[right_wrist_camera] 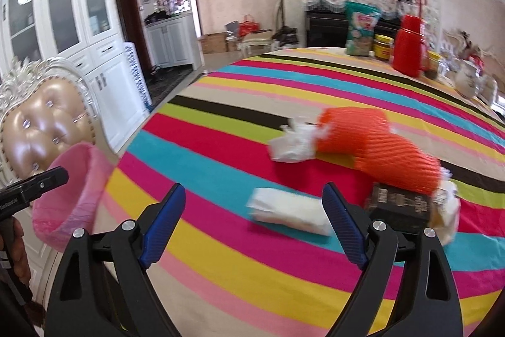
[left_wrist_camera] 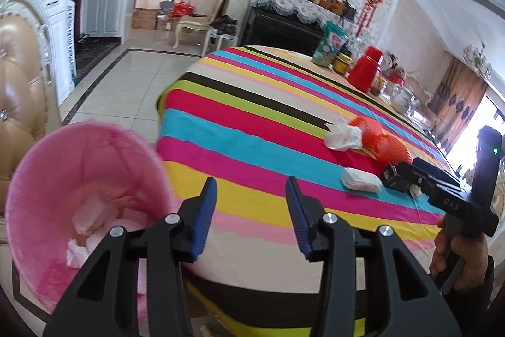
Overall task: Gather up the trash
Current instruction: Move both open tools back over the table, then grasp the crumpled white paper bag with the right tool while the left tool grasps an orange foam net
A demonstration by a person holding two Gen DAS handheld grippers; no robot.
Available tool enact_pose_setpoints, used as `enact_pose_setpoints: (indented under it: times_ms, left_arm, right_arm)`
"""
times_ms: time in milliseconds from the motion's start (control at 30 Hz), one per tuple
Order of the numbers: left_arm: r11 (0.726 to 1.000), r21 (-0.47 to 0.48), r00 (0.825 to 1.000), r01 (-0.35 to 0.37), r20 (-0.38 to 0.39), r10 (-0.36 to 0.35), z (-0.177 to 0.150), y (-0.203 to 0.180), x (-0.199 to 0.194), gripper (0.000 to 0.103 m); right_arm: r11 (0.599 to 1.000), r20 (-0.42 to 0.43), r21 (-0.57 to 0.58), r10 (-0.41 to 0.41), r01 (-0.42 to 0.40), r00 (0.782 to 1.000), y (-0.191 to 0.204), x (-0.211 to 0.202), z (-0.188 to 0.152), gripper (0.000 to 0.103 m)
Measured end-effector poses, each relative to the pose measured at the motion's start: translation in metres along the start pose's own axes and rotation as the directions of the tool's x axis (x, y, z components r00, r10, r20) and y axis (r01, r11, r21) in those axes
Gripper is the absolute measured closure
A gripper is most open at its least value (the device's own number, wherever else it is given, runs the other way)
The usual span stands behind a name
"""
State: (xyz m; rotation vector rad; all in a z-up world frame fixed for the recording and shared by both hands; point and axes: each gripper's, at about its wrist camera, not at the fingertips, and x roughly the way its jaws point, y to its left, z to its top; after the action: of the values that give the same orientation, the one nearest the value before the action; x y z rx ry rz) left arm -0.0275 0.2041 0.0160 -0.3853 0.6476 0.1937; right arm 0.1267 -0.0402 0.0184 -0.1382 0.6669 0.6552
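A pink-lined bin (left_wrist_camera: 85,185) stands left of the striped table and holds white paper scraps; it also shows in the right wrist view (right_wrist_camera: 72,191). My left gripper (left_wrist_camera: 252,191) is open and empty at the table's near edge, beside the bin. On the cloth lie a white folded tissue pack (right_wrist_camera: 290,210), a crumpled white tissue (right_wrist_camera: 293,144), an orange foam net (right_wrist_camera: 378,147) and a small dark box (right_wrist_camera: 401,207). My right gripper (right_wrist_camera: 255,201) is open and empty, just short of the tissue pack. It also shows in the left wrist view (left_wrist_camera: 391,176).
The striped table (right_wrist_camera: 252,273) carries a red thermos (right_wrist_camera: 410,43), a jar (right_wrist_camera: 383,48), a green bag (right_wrist_camera: 359,27) and china at its far side. A padded chair (right_wrist_camera: 41,128) stands behind the bin. White cabinets line the left wall.
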Motion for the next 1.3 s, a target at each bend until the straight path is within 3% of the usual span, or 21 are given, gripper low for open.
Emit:
enact_pose_setpoints:
  times_ms: [433, 733, 1300]
  left_arm:
    - [0.993, 0.099, 0.997, 0.062, -0.048, -0.057, 0.009, -0.077, 0.047, 0.055]
    - [0.98, 0.153, 0.99, 0.125, -0.082, -0.114, 0.015, -0.122, 0.083, 0.052]
    - [0.935, 0.234, 0.96, 0.268, -0.153, -0.236, 0.025, -0.214, 0.15, 0.05]
  right_arm:
    - [0.976, 0.034, 0.144, -0.168, 0.162, 0.985, -0.119, -0.004, 0.001, 0.017]
    - [0.925, -0.067, 0.275, -0.254, 0.263, 0.965, -0.196, 0.015, -0.018, 0.016]
    - [0.89, -0.185, 0.34, -0.254, 0.304, 0.95, -0.229, 0.039, -0.039, 0.016]
